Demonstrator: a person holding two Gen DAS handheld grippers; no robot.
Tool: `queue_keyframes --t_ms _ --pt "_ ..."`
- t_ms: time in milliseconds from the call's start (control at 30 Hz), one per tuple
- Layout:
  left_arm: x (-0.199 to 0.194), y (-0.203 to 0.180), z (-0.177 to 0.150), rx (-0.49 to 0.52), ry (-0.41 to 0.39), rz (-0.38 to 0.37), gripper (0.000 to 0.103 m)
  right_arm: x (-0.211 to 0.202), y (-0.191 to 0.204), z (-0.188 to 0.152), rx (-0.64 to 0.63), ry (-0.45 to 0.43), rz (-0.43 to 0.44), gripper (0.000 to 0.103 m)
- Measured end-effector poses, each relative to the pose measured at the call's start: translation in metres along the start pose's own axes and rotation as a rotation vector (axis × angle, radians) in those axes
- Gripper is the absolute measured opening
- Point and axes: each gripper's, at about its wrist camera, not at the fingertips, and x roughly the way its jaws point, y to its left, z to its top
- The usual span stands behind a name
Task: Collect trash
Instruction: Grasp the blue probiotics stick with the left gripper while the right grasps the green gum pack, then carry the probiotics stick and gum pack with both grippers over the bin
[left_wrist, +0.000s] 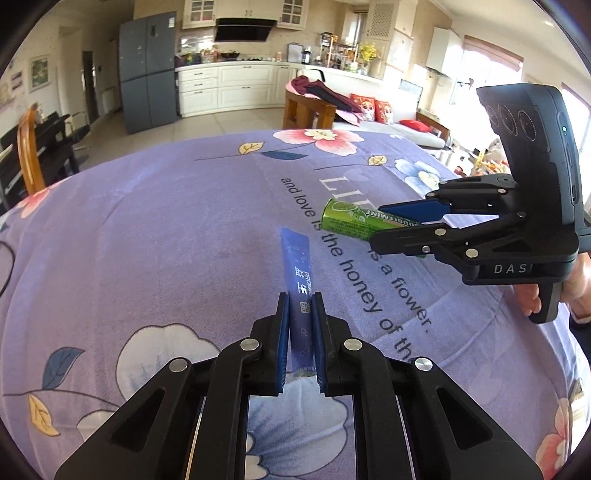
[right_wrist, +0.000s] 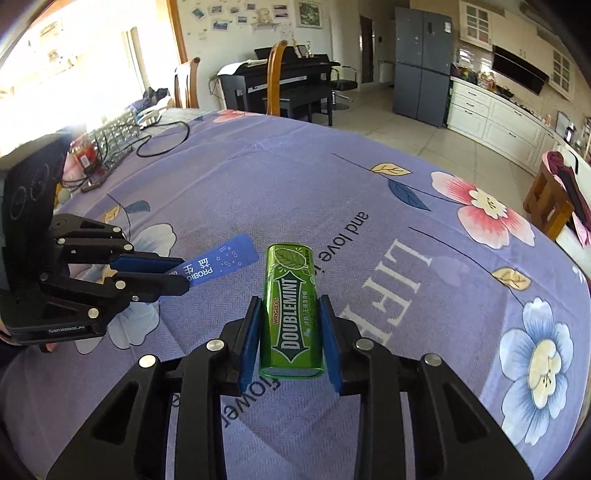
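Note:
A long blue sachet (left_wrist: 297, 273) with white print sticks forward from my left gripper (left_wrist: 300, 299), which is shut on its lower half. In the right wrist view the same blue sachet (right_wrist: 221, 264) pokes out of the left gripper (right_wrist: 181, 275) at the left. A green Doublemint gum pack (right_wrist: 291, 310) is clamped between the blue pads of my right gripper (right_wrist: 290, 301). Seen from the left wrist, that green pack (left_wrist: 347, 219) juts left out of the right gripper (left_wrist: 384, 223). Both items hang above the purple floral tablecloth (left_wrist: 166, 236).
A hand (left_wrist: 532, 299) holds the right gripper's handle. Black cables (right_wrist: 162, 142), a woven basket (right_wrist: 116, 133) and small items lie at the table's far left. Wooden chairs (right_wrist: 275, 79), a piano (right_wrist: 284, 79), a fridge (right_wrist: 423, 62) and kitchen cabinets stand beyond the table.

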Motion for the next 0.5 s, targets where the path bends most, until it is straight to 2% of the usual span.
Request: queue_keyframes --t_ms 267,500 --pt "-0.024 -0.045 0.004 0.055 -0.072 -0.094 0.012 -0.081 0.003 -0.037 0.133 -0.06 -0.063 0.031" --pt "-0.076 -0.124 0.0 0.163 -0.181 -0.207 0.012 -0.189 0.028 -0.091 0.198 -0.141 -0.166 0.031"
